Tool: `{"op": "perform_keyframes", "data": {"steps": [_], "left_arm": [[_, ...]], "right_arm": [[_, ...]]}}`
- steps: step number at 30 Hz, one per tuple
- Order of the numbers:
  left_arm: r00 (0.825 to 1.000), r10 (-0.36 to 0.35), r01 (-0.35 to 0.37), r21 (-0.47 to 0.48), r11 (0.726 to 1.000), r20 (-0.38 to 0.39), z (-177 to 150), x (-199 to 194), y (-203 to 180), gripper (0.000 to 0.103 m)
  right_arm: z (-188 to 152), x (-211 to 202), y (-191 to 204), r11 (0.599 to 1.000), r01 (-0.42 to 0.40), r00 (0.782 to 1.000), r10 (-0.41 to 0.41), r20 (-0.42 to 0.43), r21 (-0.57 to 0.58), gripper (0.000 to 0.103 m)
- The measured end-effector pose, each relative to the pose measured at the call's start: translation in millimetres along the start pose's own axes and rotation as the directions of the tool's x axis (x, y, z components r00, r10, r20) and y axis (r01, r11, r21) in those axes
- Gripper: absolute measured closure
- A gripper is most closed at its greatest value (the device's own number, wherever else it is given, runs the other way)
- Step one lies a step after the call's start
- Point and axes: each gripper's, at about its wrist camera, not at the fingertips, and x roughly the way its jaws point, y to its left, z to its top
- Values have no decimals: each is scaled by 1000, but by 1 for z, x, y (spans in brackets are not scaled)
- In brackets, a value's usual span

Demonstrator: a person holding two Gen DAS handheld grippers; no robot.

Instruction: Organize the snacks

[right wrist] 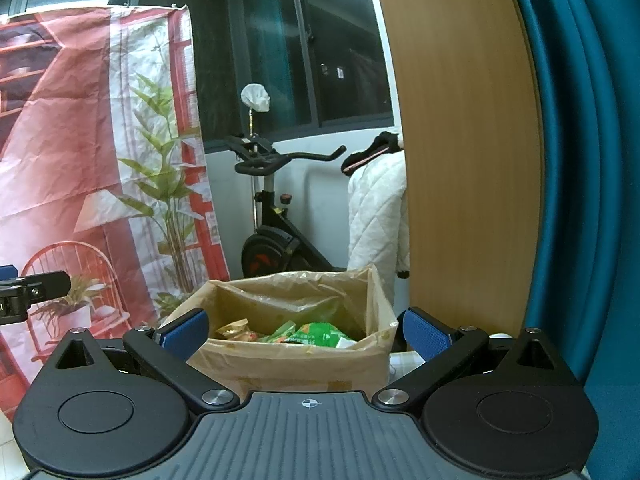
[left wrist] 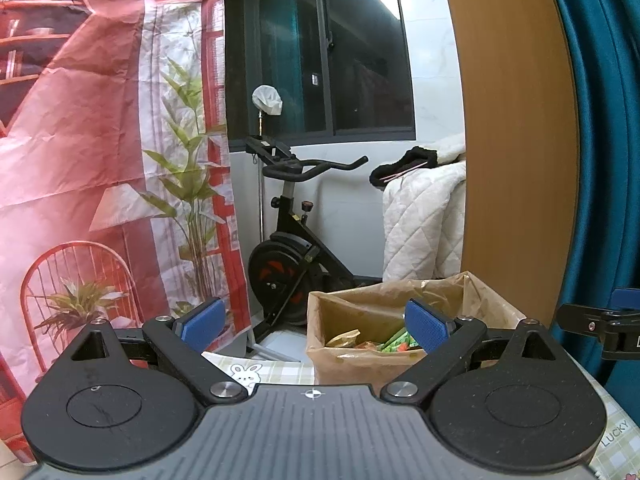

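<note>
One cardboard box (right wrist: 288, 364) lined with a plastic bag (right wrist: 304, 292) sits on the bench (left wrist: 276, 372), just ahead of both tools. The snacks are inside it: one tan packet (right wrist: 234, 330) at the left and green packets (right wrist: 316, 336) in the middle, at least two, with the exact count unclear because they overlap. The left wrist view shows the same box (left wrist: 360, 364) with the tan packet (left wrist: 342, 338) and green packets (left wrist: 396, 340).

Left tool (left wrist: 316, 326): fingers spread wide, nothing between them, hovering in front of the box's near left corner. Right tool (right wrist: 306, 332): also spread, empty, facing the box opening square on. Each tool's tip shows at the edge of the other's view, so they sit side by side, apart.

Step, as a guess: either the start of a pick from the box or a pause after a drop; no loose snack is visible on the bench. The next move probably calls for dipping one tool over the rim and pinching a single packet by its edge, without snagging the bag.

Around: one exercise bike (right wrist: 272, 236), one printed backdrop (left wrist: 100, 160), one wooden panel (right wrist: 460, 140), one teal curtain (right wrist: 588, 160), one white quilt (left wrist: 424, 220).
</note>
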Motion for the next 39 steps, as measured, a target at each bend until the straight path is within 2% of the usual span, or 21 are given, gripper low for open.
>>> {"op": "perform_keyframes", "data": {"steps": [39], "left_arm": [[1000,7,-8,-26,1000,-17,-4,-1,-4,5]], "right_arm": [[-6,0,2,1000,-6,1000,6,-8,-6,1]]}}
